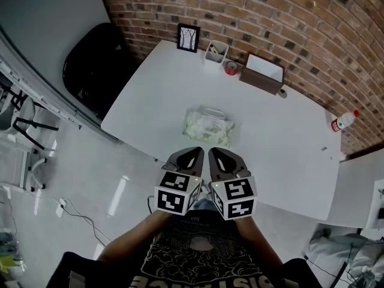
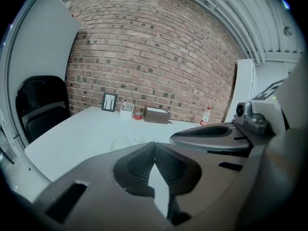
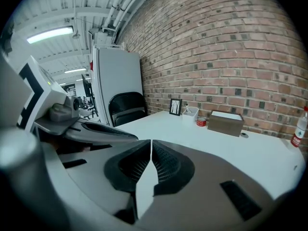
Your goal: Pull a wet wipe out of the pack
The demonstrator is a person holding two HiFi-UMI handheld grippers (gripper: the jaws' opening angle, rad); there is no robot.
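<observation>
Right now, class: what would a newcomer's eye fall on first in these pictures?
The left tool and right tool hang shut and empty, side by side, over the near edge of the table. Just beyond lies the wipe pack; a brick wall rises behind.

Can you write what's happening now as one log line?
left claw: shut, empty | right claw: shut, empty | wet wipe pack: on table, untouched | wipe: not pulled yet

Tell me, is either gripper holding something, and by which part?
Nothing is held. The left gripper and the right gripper are shut and empty; the wet wipe pack lies apart on the table.
</observation>
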